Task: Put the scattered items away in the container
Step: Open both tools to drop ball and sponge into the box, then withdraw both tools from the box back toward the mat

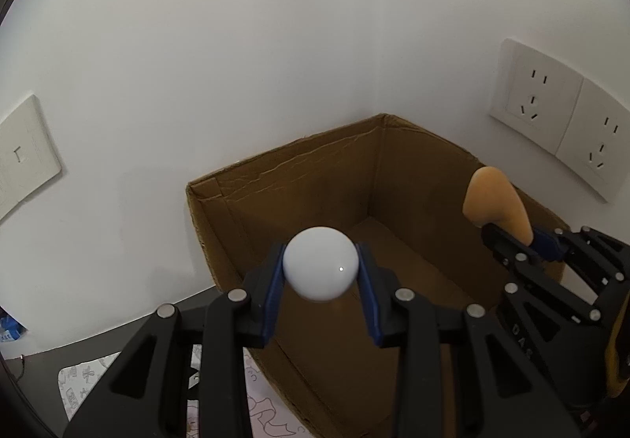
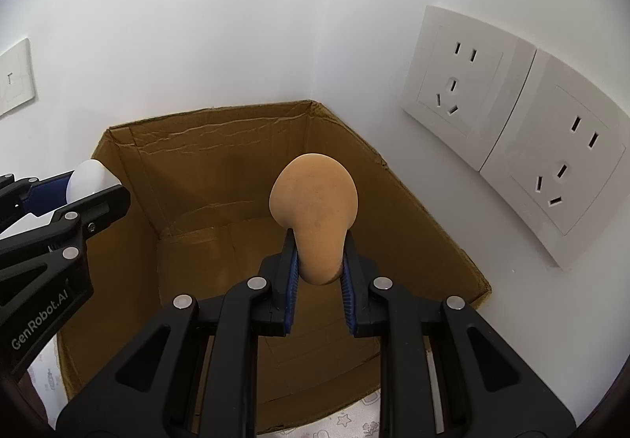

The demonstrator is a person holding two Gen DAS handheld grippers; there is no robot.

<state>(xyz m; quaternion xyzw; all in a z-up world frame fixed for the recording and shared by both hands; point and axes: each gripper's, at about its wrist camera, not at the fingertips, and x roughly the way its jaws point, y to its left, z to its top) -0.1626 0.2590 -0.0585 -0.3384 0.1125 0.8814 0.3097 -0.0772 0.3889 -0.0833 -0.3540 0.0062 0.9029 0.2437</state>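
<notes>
An open brown cardboard box (image 1: 299, 166) (image 2: 220, 130) stands in the corner of two white walls, its floor bare. My left gripper (image 1: 321, 268) is shut on a white ball (image 1: 321, 264) and holds it over the box's left part. In the right wrist view that ball (image 2: 88, 174) shows at the left edge above the box's left wall. My right gripper (image 2: 318, 260) is shut on the narrow end of an orange-tan teardrop sponge (image 2: 315, 201), above the box's inside. The left wrist view shows the same sponge (image 1: 498, 201) over the box's right wall.
Two white wall sockets (image 2: 512, 130) (image 1: 563, 115) sit on the right wall close to the box. A white switch plate (image 1: 23, 154) hangs on the left wall. A patterned white mat (image 1: 86, 379) lies on the dark surface in front of the box.
</notes>
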